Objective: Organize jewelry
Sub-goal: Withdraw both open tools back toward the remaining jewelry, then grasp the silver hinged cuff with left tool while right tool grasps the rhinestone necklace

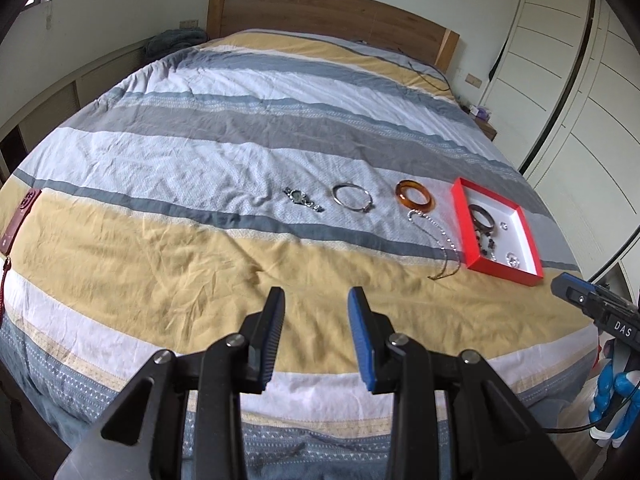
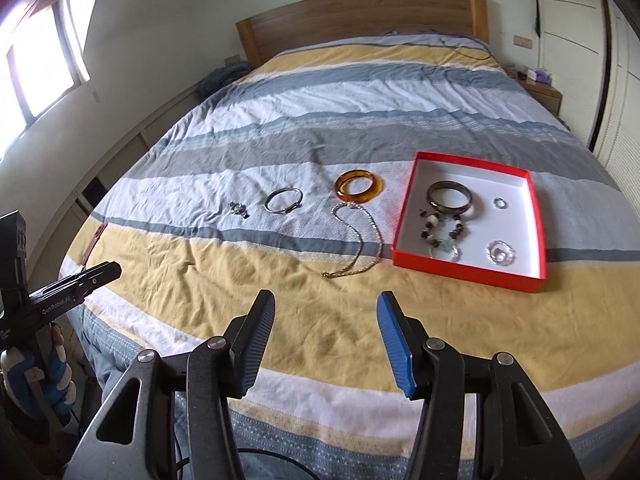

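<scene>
A red box (image 2: 536, 216) with a white inside lies on the striped bed; it holds a dark bangle (image 2: 450, 197), a beaded bracelet (image 2: 442, 234), a small ring (image 2: 499, 202) and a clear round piece (image 2: 501, 253). Left of it lie an amber bangle (image 2: 359, 186), a chain necklace (image 2: 356, 240), a silver bangle (image 2: 283, 200) and a small watch (image 2: 239, 209). The same row shows in the left wrist view: box (image 1: 460, 216), amber bangle (image 1: 414, 196), silver bangle (image 1: 352, 197), watch (image 1: 302, 197). My left gripper (image 1: 316, 306) and right gripper (image 2: 326, 310) are open and empty above the yellow stripe, short of the jewelry.
A wooden headboard (image 2: 360, 16) stands at the far end. A nightstand (image 2: 540, 88) and white wardrobe doors (image 2: 580, 40) are on the right. A dark red strap-like item (image 1: 20, 216) lies at the bed's left edge. A window (image 2: 36, 60) is on the left.
</scene>
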Action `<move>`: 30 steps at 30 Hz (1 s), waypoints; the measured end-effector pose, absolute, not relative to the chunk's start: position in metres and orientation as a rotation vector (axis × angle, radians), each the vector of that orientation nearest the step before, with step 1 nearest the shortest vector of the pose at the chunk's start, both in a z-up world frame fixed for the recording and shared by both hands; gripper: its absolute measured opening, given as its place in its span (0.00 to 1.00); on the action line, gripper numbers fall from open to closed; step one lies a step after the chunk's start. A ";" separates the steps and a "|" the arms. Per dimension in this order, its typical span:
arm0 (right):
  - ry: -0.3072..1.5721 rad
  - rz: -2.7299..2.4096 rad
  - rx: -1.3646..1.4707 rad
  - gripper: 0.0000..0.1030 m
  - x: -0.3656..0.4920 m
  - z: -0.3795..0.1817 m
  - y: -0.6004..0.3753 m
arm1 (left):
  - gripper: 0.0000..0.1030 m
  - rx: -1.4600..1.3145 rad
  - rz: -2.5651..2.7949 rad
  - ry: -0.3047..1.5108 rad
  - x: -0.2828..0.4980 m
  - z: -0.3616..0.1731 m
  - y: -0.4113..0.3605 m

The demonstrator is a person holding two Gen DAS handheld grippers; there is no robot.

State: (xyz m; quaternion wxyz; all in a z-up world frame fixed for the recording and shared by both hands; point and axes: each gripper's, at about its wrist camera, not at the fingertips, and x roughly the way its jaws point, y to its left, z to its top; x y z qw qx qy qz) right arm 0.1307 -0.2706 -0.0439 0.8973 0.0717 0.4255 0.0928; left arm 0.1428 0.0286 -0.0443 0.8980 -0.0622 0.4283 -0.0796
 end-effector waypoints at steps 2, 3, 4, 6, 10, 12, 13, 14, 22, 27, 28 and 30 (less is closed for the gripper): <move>0.900 0.205 0.139 0.51 0.146 -0.051 -0.265 | 0.30 -0.136 -0.157 0.909 0.156 -0.054 0.030; 0.910 0.211 0.135 0.51 0.154 -0.054 -0.264 | 0.30 -0.138 -0.155 0.921 0.163 -0.059 0.031; 0.921 0.216 0.132 0.51 0.163 -0.059 -0.262 | 0.30 -0.140 -0.150 0.934 0.171 -0.065 0.031; 0.944 0.228 0.124 0.51 0.182 -0.068 -0.258 | 0.30 -0.142 -0.138 0.954 0.184 -0.074 0.032; 0.990 0.239 0.105 0.51 0.220 -0.090 -0.253 | 0.30 -0.159 -0.121 0.985 0.213 -0.092 0.036; 1.010 0.245 0.091 0.51 0.240 -0.099 -0.251 | 0.30 -0.160 -0.117 0.995 0.227 -0.099 0.036; 1.017 0.246 0.086 0.51 0.248 -0.103 -0.250 | 0.30 -0.161 -0.115 0.999 0.233 -0.102 0.036; 1.025 0.248 0.080 0.51 0.257 -0.107 -0.249 | 0.30 -0.161 -0.113 1.004 0.240 -0.105 0.036; 1.083 0.241 0.049 0.57 0.324 -0.143 -0.249 | 0.30 -0.160 -0.107 1.022 0.290 -0.125 0.031; 1.116 0.233 0.027 0.60 0.352 -0.164 -0.251 | 0.30 -0.158 -0.107 1.029 0.311 -0.135 0.025; 1.123 0.235 0.022 0.62 0.357 -0.168 -0.251 | 0.30 -0.160 -0.108 1.030 0.314 -0.137 0.025; 1.137 0.238 0.007 0.63 0.363 -0.174 -0.250 | 0.30 -0.159 -0.110 1.028 0.320 -0.139 0.022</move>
